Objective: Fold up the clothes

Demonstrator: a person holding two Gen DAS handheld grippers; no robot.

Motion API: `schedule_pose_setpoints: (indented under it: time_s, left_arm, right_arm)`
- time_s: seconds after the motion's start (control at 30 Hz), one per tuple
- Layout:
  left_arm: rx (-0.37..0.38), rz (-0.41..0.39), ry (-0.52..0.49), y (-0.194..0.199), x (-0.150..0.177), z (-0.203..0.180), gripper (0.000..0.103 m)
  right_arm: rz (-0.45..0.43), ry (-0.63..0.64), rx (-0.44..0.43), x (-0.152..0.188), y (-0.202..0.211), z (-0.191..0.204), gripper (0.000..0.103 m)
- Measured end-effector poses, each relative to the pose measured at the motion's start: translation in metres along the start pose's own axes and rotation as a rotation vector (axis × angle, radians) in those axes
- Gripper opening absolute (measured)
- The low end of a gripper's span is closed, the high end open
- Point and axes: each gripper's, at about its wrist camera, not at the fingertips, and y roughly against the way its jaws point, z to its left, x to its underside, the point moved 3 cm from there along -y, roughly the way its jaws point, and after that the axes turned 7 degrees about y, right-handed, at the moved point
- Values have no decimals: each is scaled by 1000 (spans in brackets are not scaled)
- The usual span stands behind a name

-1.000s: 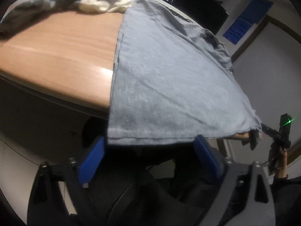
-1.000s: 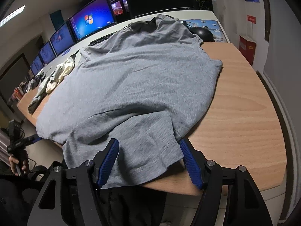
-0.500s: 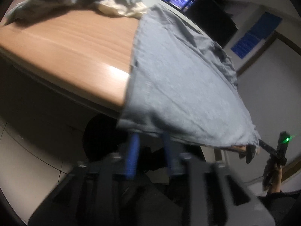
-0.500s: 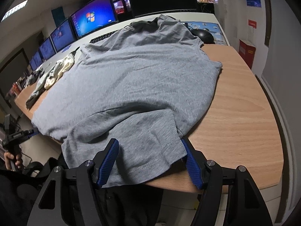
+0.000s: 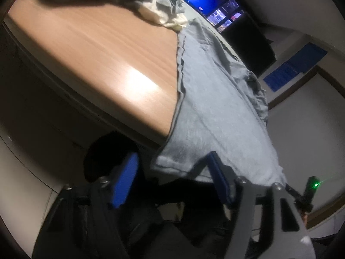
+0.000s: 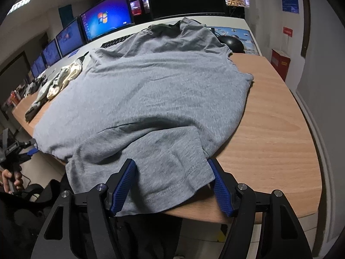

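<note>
A grey T-shirt lies spread over the wooden table, its near sleeve and hem hanging over the front edge. My right gripper is open, its blue pads straddling the sleeve without pinching it. In the left wrist view the T-shirt drapes off the table corner. My left gripper sits at the hanging hem corner with its jaws opening, cloth between them and unpressed. The left gripper also shows at the far left of the right wrist view, held by a hand.
Crumpled pale clothes lie on the table's left part. Monitors, a keyboard and a black mouse line the back. A red box stands by the right wall. A dark chair sits under the table edge.
My left gripper rolled and shifted along the table edge; its jaws narrowed, then spread again around the hem corner. The right gripper and the sleeve stayed put.
</note>
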Motion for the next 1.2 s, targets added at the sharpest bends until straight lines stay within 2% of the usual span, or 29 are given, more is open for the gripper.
schedule_pose_setpoints:
  time_s: [0.03, 0.1, 0.13, 0.2, 0.27, 0.33, 0.43, 0.57, 0.77, 0.83, 0.87, 1.07, 1.2]
  left_arm:
    - [31, 11, 15, 0, -1, 0, 50]
    - [44, 15, 11, 4, -3, -5, 40]
    - [36, 14, -1, 6, -3, -9, 29]
    - [9, 13, -28, 10, -1, -15, 26]
    - [-50, 0, -83, 12, 2, -25, 12]
    - [-120, -14, -154, 15, 6, -36, 10]
    - [-266, -27, -293, 12, 8, -59, 9]
    - [-368, -35, -404, 11, 9, -76, 8]
    - [-413, -28, -446, 8, 6, -69, 8]
    - [-413, -22, -452, 6, 4, -70, 8]
    - [-416, -18, -457, 5, 4, -71, 8]
    - [-418, -9, -468, 2, 4, -76, 8]
    - [-434, -11, -491, -2, 5, -80, 8]
  right_arm:
    - [0, 1, 0, 0, 0, 0, 70]
    - [-2, -4, 0, 0, 0, 0, 70]
    - [-3, -5, -1, 0, 0, 0, 70]
    - [-4, -5, -1, 0, 0, 0, 70]
    - [-1, -5, 4, 0, -1, 1, 70]
    - [2, -3, 7, -1, -1, 1, 70]
    - [5, 2, 7, -1, -1, 2, 70]
    - [-3, 3, -5, -1, 0, 1, 70]
    - [-14, 18, -18, 0, 2, 1, 73]
    - [-14, 15, -36, 0, 2, 2, 83]
    - [-15, 16, -39, 1, 3, 2, 85]
    - [-17, 30, -11, 6, 7, -1, 85]
    - [-24, 25, -59, 7, 9, -4, 85]
